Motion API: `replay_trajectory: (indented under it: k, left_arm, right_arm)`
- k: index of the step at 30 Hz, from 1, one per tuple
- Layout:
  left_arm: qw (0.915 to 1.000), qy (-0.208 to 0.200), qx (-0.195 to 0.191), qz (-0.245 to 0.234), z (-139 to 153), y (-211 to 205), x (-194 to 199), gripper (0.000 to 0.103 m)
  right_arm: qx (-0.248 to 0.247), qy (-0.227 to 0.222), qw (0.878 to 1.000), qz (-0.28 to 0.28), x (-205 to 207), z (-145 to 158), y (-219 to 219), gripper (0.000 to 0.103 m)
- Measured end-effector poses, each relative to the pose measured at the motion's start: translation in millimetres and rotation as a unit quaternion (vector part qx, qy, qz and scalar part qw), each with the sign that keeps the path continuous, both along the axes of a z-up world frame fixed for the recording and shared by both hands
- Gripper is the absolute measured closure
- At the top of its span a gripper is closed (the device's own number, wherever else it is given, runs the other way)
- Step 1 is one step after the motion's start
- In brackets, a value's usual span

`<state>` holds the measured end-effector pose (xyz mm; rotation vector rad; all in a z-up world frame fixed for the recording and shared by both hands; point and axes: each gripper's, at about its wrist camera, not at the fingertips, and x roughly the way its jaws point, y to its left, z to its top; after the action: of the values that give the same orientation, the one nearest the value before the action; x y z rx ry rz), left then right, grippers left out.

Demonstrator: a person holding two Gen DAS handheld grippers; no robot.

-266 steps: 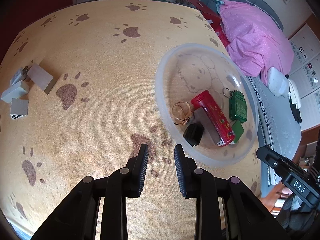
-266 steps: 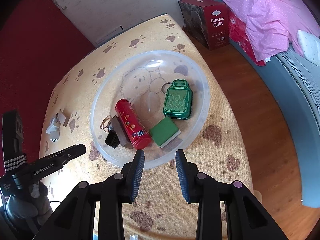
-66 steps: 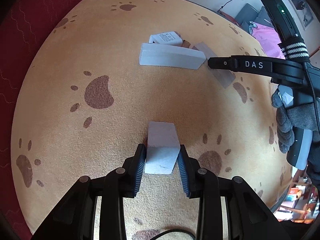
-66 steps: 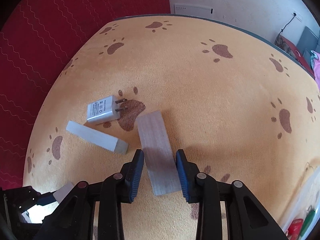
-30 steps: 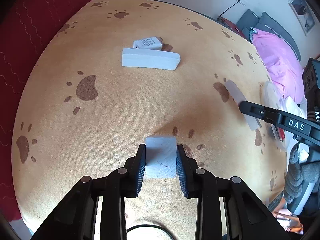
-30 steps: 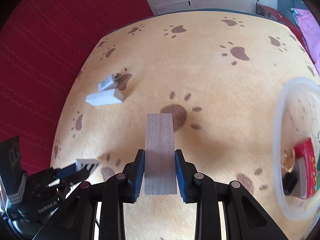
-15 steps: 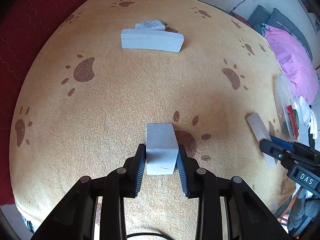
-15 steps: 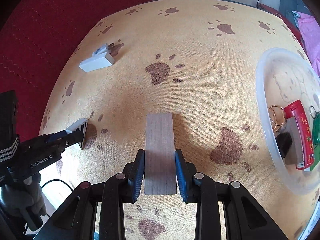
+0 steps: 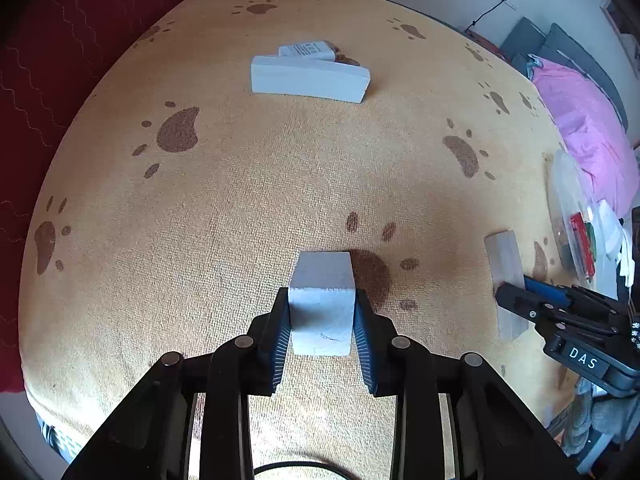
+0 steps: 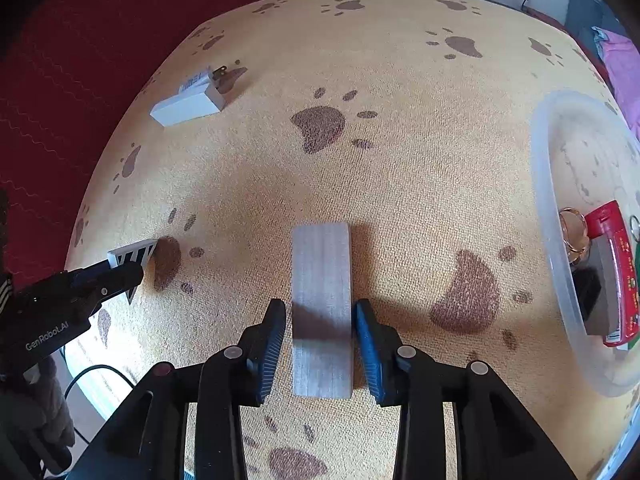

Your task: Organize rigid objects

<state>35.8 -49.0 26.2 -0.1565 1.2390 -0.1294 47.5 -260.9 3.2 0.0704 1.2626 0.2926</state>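
Jaws of the left gripper [image 9: 321, 330] clamped on a small pale block [image 9: 322, 305], pads flat against both its sides; the block's far end meets the paw-print cover [image 9: 248, 184] over the counter. Farther off on that cover lies a long white block [image 9: 309, 79] with a white charger [image 9: 307, 49] just behind it, touching or nearly so. At right edge, the right gripper [image 9: 510, 300] stands over a grey wooden slab [image 9: 505, 269], and beyond it a clear bowl [image 9: 562, 200] shows edge-on.

Right wrist view: jaws of the right gripper have just been opening; a thin gap shows on each side of the wooden slab, which lies flat on the cover between the pads. Clear bowl at right, well apart from the slab, holds a red tube [image 10: 616, 268], a ring [image 10: 573, 232] and a dark item too cut off to name. Left gripper at left edge with the small block, striped end visible. White block and charger far left.
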Motion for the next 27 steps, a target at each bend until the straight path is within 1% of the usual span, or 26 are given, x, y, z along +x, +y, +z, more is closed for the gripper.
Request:
replay_trajectory:
  k: [4,6,9,12,18,23,27]
  left_arm:
    - [1.0000,-0.004,-0.005,-0.001,6,-2,-4,0.073]
    - [0.9999,-0.007,-0.006,-0.005,9,-4,-6,0.073]
    - [0.9999,-0.011,-0.009,-0.009,14,-8,-8,0.073]
    - [0.9997,-0.014,-0.012,-0.015,18,-13,-9,0.073]
    - [0.9992,-0.021,-0.022,-0.025,26,-25,-9,0.073]
    - [0.9985,-0.025,-0.029,-0.039,32,-41,-9,0.073]
    - [0.9977,-0.029,-0.033,-0.051,36,-54,-9,0.073]
  right_arm:
    - [-0.018,-0.009,1.000,0.013,-1,0,5,0.062]
    - [-0.028,-0.012,0.999,0.013,-2,0,5,0.070]
    - [-0.013,-0.008,1.000,0.003,-4,2,-2,0.070]
    - [0.012,-0.006,1.000,-0.012,-7,9,-12,0.070]
    - [0.042,-0.021,0.998,-0.046,-14,31,-39,0.070]
    - [0.053,-0.041,0.995,-0.077,-18,48,-63,0.070]
    - [0.053,-0.056,0.991,-0.108,-23,60,-92,0.070]
